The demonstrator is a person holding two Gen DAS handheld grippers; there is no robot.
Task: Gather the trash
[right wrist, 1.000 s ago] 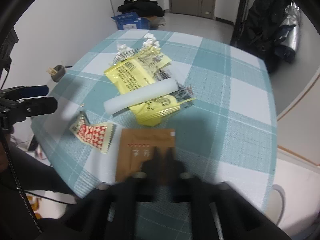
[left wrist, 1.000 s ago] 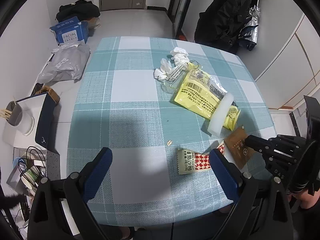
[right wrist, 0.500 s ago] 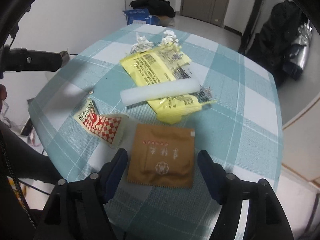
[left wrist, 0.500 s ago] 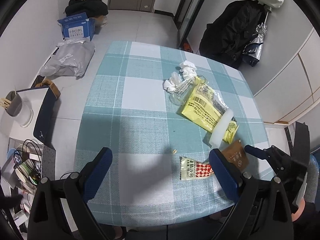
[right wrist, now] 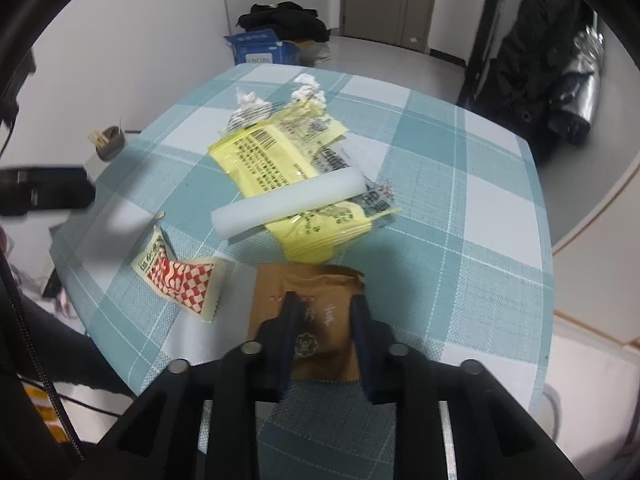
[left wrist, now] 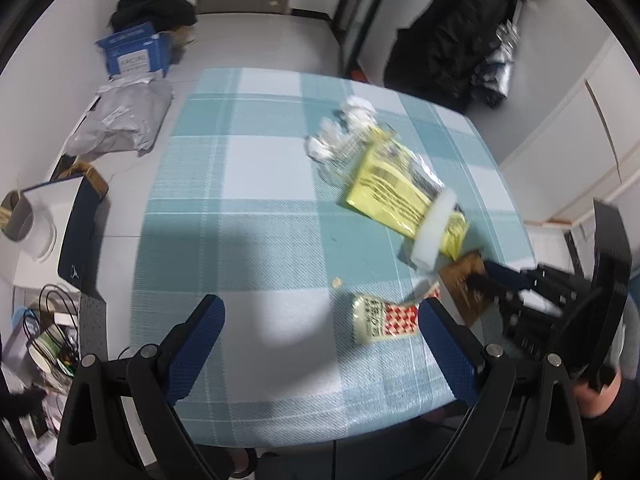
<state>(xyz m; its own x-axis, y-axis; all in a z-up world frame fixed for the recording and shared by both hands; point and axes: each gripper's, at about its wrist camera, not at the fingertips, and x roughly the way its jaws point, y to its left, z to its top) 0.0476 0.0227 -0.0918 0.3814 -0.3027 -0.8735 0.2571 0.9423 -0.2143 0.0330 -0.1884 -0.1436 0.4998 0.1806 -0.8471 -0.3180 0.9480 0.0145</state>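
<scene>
A brown paper packet point(right wrist: 320, 320) lies near the front edge of the checked table point(right wrist: 460, 200); it also shows in the left wrist view point(left wrist: 466, 284). My right gripper point(right wrist: 324, 308) is closing around it, its fingers pressing the packet's sides so the paper buckles. Beside it lie a red-and-white checked sachet point(right wrist: 180, 272), a white foam tube point(right wrist: 288, 204), a yellow plastic bag point(right wrist: 272, 152) and crumpled white tissues point(right wrist: 308, 84). My left gripper point(left wrist: 320, 320) is open and empty above the table's near edge.
Left of the table are a grey mailer bag point(left wrist: 120, 120), a blue box point(left wrist: 136, 54) and a white cup with sticks point(left wrist: 18, 220). A black coat point(left wrist: 444, 56) hangs at the back right.
My right gripper went from wide open around the brown packet to nearly shut on it, crumpling it. The left wrist view dropped lower and closer to the table.
</scene>
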